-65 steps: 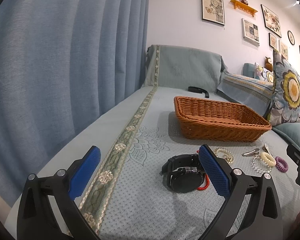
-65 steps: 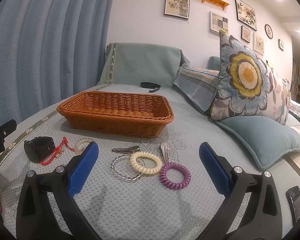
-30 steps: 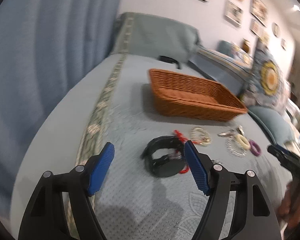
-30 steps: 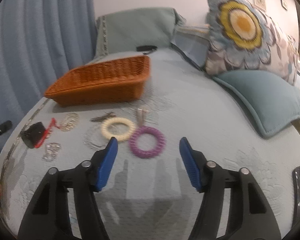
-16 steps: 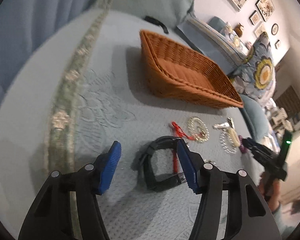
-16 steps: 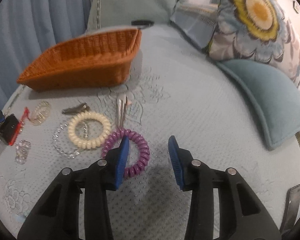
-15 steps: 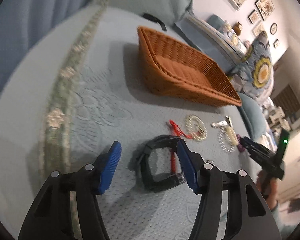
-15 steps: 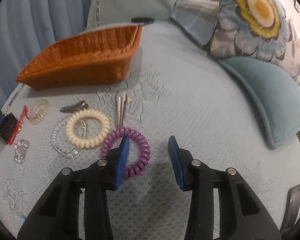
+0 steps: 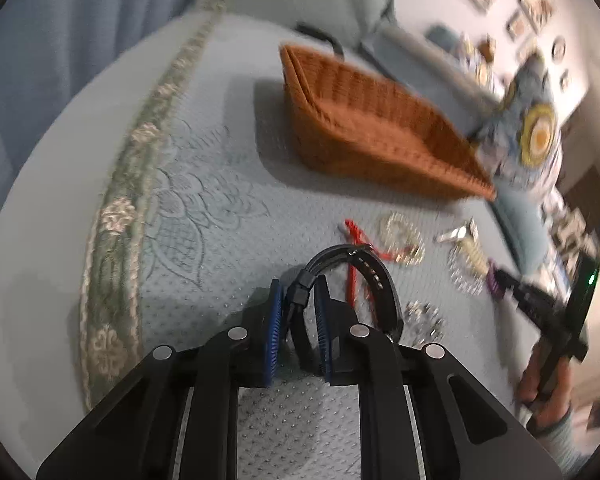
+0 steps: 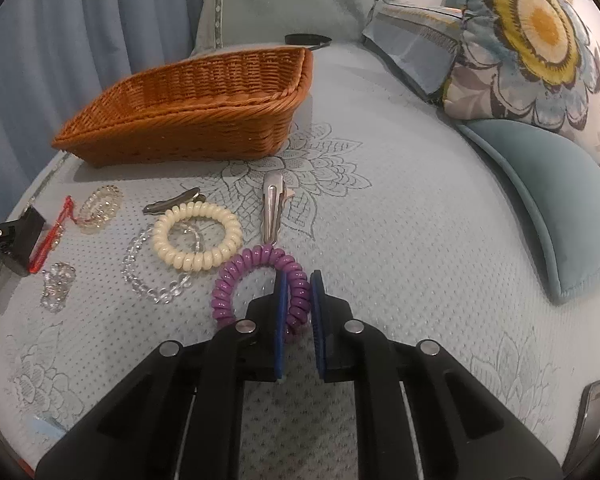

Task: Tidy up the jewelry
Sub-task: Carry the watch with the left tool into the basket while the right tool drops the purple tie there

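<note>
My left gripper (image 9: pixel 298 292) is shut on the strap of a black watch (image 9: pixel 364 276) that lies on the blue bedspread; a red cord (image 9: pixel 354 256) runs under the watch. My right gripper (image 10: pixel 298 284) is shut on a purple spiral hair tie (image 10: pixel 256 272), which rests on the bedspread. A cream spiral hair tie (image 10: pixel 198 236), a clear bead bracelet (image 10: pixel 148 276), a pale bead bracelet (image 10: pixel 100 202), two metal hair clips (image 10: pixel 272 204) and a small crystal piece (image 10: pixel 58 286) lie nearby. The brown wicker basket (image 10: pixel 204 108) stands behind them, empty as far as I can see.
A teal cushion (image 10: pixel 540 184) and a flowered pillow (image 10: pixel 536 40) lie to the right. A blue curtain (image 10: pixel 80 32) hangs to the left. A black band (image 10: pixel 308 39) lies behind the basket. A dark phone (image 10: pixel 592 412) lies at the bed's right edge.
Both grippers have moved down and closed: the left one onto the watch strap, the right one onto the purple hair tie.
</note>
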A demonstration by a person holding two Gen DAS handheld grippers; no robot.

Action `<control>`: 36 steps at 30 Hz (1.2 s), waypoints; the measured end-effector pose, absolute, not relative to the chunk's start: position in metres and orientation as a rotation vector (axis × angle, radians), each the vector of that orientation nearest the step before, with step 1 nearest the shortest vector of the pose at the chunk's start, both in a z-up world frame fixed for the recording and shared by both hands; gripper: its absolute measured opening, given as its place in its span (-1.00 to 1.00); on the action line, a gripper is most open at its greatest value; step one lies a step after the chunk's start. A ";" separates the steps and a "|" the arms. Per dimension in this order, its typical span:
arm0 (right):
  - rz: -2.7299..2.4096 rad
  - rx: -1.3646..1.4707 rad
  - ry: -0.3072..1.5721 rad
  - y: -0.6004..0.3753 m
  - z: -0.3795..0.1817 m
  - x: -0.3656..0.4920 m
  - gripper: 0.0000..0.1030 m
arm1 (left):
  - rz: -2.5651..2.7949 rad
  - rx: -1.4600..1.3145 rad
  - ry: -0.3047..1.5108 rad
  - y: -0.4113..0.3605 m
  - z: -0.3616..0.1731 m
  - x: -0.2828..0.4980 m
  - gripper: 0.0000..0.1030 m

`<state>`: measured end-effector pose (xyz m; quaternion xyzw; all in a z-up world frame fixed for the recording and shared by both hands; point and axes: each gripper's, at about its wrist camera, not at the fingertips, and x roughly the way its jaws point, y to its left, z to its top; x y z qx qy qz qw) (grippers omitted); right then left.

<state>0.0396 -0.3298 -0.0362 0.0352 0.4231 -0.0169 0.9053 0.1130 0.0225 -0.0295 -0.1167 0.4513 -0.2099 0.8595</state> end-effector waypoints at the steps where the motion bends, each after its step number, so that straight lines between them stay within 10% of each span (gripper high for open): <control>1: -0.039 0.075 0.862 -0.331 -0.032 0.037 -0.82 | -0.436 -0.254 0.922 0.025 -0.027 0.110 -0.74; 19: 0.046 0.112 0.661 -0.308 0.066 0.128 -0.82 | -0.458 -0.288 0.652 -0.025 0.071 0.163 -0.77; 36: 0.036 0.038 0.912 -0.274 0.006 0.234 -0.81 | -0.357 -0.186 0.823 -0.070 0.009 0.242 -0.69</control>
